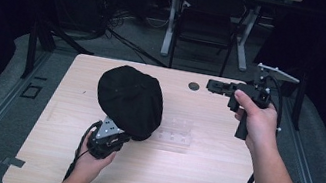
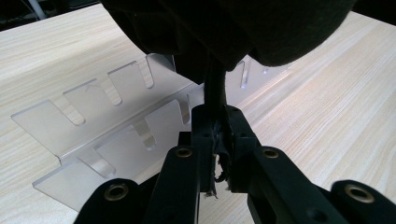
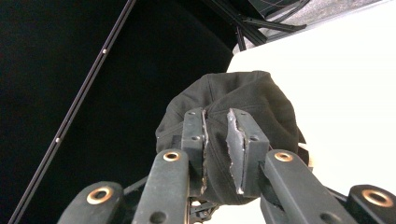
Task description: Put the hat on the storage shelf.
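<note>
High view shows a black cap (image 1: 130, 100) lifted above the middle of the tabletop (image 1: 186, 177), soft, rounded and dark; the left gripper (image 1: 109, 140) holds it from below, its fingers (image 2: 204, 140) pinched tight on a fold of the cap's edge; a clear acrylic rack (image 1: 175, 130) with slots lies just beside it, bare; judging by this, the cap is picked up but not yet placed; the right gripper (image 1: 217, 86) hovers well apart at the far right, fingers (image 3: 194, 140) slightly parted, holding nothing.
</note>
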A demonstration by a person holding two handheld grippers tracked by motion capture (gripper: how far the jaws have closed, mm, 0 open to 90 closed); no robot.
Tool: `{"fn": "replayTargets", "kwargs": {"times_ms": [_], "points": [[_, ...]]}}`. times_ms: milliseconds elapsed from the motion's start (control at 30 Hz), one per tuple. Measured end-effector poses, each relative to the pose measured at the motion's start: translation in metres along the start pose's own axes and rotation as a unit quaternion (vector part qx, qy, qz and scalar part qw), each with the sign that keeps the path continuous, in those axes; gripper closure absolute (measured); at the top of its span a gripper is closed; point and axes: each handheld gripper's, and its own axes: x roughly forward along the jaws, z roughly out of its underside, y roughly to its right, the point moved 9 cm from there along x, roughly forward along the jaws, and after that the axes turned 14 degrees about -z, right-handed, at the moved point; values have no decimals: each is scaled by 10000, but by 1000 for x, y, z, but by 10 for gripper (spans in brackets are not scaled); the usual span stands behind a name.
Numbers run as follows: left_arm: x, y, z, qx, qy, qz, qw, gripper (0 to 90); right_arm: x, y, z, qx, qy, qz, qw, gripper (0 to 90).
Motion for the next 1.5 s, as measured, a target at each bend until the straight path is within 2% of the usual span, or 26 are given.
{"fn": "replayTargets", "kwargs": {"times_ms": [267,300,533,600,700,900,1067,1200,1333,1500], "points": [[0,-3,4,-81,20,4,10000,831,-6,1,1,-59,18,35,10000,755],[0,-2,4,-139,20,7,9999,822,-6,0,0,-41,65,48,10000,755],[-3,-7,7,-149,32,-53,9999,696,-15,3,1,-135,102,147,9997,755],[-5,-10,8,-184,57,-95,9998,645,-18,5,2,-183,96,244,9995,753],[-9,-16,8,-300,96,-83,9995,580,-24,8,2,-379,174,518,9978,751],[-18,-27,12,-406,104,-109,9991,511,-30,11,8,-482,145,673,9965,744],[-25,-36,19,-456,52,-141,9988,494,-36,19,15,-544,98,870,9947,731],[-30,-42,25,-513,35,-177,9985,484,-43,26,24,-589,88,1020,9930,720],[-35,-49,32,-527,19,-250,9983,475,-51,36,35,-747,41,1263,9892,707],[-38,-55,37,-574,98,-329,9978,466,-60,47,52,-1029,-60,1611,9815,704]]}}
